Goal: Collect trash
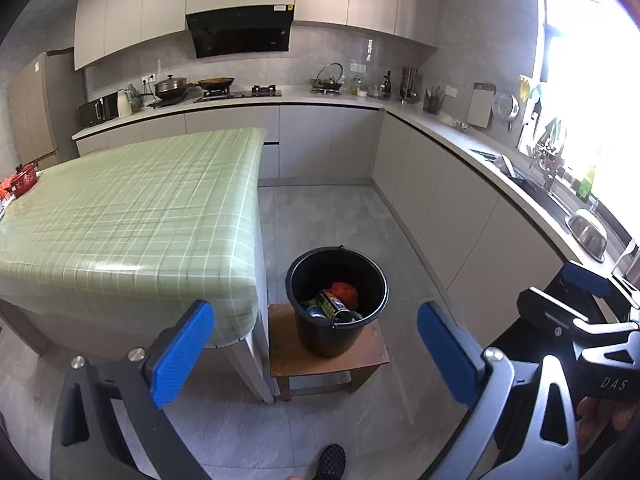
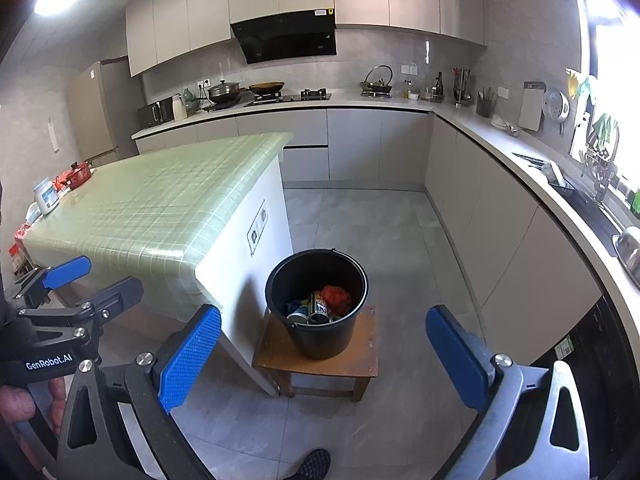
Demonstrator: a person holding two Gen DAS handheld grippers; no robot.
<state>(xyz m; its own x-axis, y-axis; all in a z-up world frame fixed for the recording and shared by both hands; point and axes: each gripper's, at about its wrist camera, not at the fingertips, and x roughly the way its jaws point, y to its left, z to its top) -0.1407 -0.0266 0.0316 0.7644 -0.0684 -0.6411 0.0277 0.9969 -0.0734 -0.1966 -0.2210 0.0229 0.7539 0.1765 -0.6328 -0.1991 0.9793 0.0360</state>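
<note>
Fingers: both the left gripper (image 1: 316, 354) and right gripper (image 2: 322, 354) are spread, holding nothing.
Bucket (image 1: 337, 300): ahead between your fingers; approach remaining trash slowly.

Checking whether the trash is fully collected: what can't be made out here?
- Bucket bottom: both views, hidden by the can and red wad.
- Table left end: left wrist view, cut by the edge.
- Floor behind the table: hidden in both views.
</note>
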